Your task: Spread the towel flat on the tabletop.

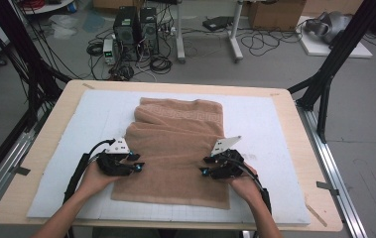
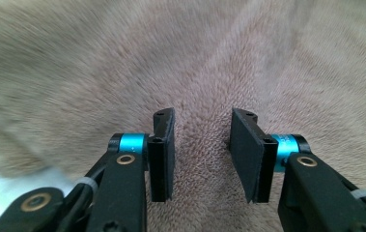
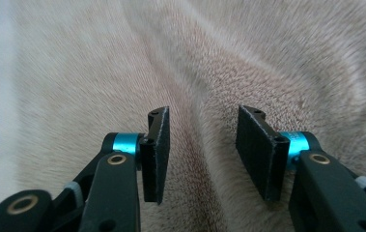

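A: Where is the brown towel point(image 1: 175, 153)?
B: Spread on the tabletop point(image 1: 294, 148). It lies right under both sets of jaws.
A: Are the jaws pinching it?
B: No. The left gripper point(image 2: 201, 150) and the right gripper point(image 3: 208, 150) have their jaws apart, with only fuzzy towel showing in each gap.

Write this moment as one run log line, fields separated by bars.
item: tan towel on white mat | left gripper: open, over towel | right gripper: open, over towel
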A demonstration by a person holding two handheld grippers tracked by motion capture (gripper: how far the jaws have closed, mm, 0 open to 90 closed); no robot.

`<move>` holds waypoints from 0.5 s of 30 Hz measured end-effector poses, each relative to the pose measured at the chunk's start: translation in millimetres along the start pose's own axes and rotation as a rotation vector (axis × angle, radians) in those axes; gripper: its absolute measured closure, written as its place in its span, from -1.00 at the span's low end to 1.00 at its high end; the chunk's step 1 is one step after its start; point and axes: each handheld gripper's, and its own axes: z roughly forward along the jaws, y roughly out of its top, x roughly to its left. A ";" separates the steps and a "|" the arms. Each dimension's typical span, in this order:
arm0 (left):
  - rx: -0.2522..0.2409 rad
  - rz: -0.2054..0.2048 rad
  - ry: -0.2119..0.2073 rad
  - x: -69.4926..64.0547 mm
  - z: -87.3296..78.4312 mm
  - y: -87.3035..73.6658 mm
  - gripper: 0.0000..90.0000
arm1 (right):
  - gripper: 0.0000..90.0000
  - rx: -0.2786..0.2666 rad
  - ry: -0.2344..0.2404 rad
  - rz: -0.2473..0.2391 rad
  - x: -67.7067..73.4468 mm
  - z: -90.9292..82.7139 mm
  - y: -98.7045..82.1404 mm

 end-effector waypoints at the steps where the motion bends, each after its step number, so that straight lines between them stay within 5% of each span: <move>1: -0.012 0.005 -0.015 2.1 0.8 -0.6 0.46 | 0.26 -0.005 0.003 -0.001 -1.3 3.3 -2.7; 7: -0.045 0.007 -0.078 10.9 2.7 -3.9 0.83 | 0.52 -0.057 0.030 0.000 -10.1 2.7 -9.2; 9: -0.042 0.021 -0.075 10.1 2.5 -3.2 0.88 | 0.84 -0.056 0.050 -0.015 -10.1 3.0 -8.3; 15: -0.020 0.069 -0.094 1.7 -15.7 -0.7 0.90 | 0.91 -0.035 0.100 -0.026 -2.7 -4.5 -4.2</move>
